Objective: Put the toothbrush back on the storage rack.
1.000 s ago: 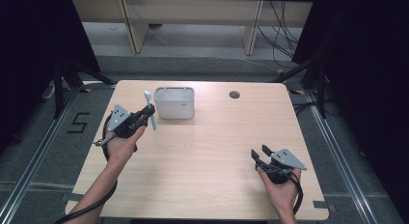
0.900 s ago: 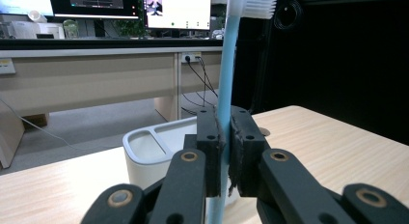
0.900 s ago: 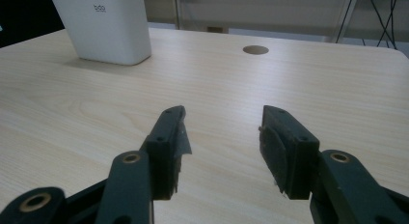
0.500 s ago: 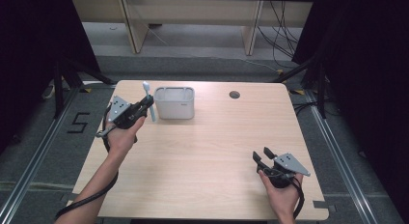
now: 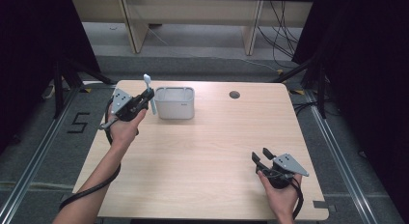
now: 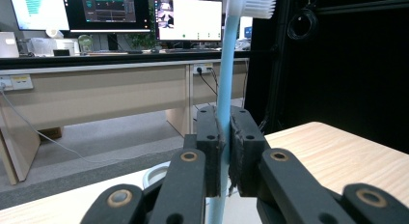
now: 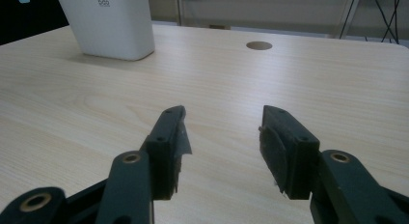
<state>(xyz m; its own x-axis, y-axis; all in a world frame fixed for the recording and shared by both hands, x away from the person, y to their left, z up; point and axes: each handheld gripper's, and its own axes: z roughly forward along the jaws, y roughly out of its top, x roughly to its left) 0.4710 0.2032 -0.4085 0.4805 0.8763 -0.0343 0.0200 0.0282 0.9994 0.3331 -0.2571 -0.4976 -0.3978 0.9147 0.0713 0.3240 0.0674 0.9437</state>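
A light blue toothbrush (image 5: 150, 92) with white bristles stands upright in my left gripper (image 5: 146, 97), just left of a white square container (image 5: 175, 103) at the table's far left. In the left gripper view the jaws are shut on the toothbrush handle (image 6: 223, 108), the brush head at the top and the container's rim (image 6: 155, 174) below. My right gripper (image 5: 259, 157) rests near the table's front right, open with nothing between its fingers (image 7: 166, 142). The right gripper view has the white container (image 7: 108, 22) far off at the upper left.
A round cable hole (image 5: 235, 94) sits in the wooden table (image 5: 217, 137) near the far edge, also the cable hole (image 7: 259, 45) in the right gripper view. Beyond the table stand wooden desks (image 5: 193, 11), cables and black stands.
My left hand has carried the toothbrush a little up and toward the far side, nearer the container. The right hand has stayed put.
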